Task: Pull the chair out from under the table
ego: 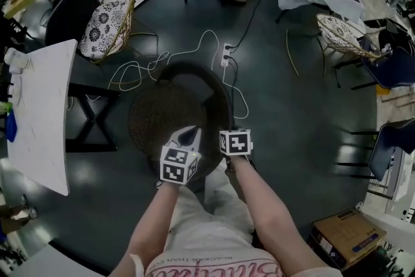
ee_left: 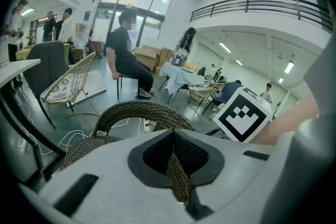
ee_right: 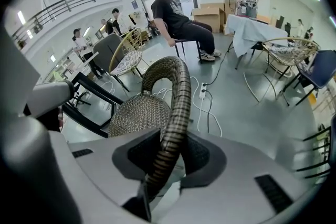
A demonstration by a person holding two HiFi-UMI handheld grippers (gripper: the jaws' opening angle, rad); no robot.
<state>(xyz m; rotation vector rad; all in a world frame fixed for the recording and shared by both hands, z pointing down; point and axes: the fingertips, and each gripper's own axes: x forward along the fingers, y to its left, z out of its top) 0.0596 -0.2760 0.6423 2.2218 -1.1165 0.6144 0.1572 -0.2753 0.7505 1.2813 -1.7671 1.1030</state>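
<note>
Right, status on the chair (ego: 165, 117): it stood on the dark floor just right of the white table (ego: 39, 113). It was near the black cross legs, but going by the head view no part of it lay under the top. So the pull looked mostly done.

Both grippers were on the near run of the hoop (ee_right: 180, 92), close together. Left gripper (ee_left: 176, 168) was clamped on a woven strip of the rim, jaws nearly together with the weave pinched between them. Right gripper (ee_right: 160, 165) was clenched round the wound tube of the hoop, jaws standing wider because the tube filled them.

Handling, my read:
- **Weight:** light chair, wicker over a thin frame, so two grips should drag it easily.
- **Where to hold:** the hoop looked like the stiff part and the right place. Its winding should give the pads some bite.
- **Slip:** the round section could twist in the jaws if the pull went off-line. Pull straight back, one grip either side of centre, to stop yaw.
- **Avoid:** the seat (ee_right: 139, 113) weave. It likely flexes, and strands could tear.

Risk: white cables (ego: 139, 71) and a power strip (ego: 225, 55) lay on the floor just beyond the chair's far side. A leg could snag them.
</note>
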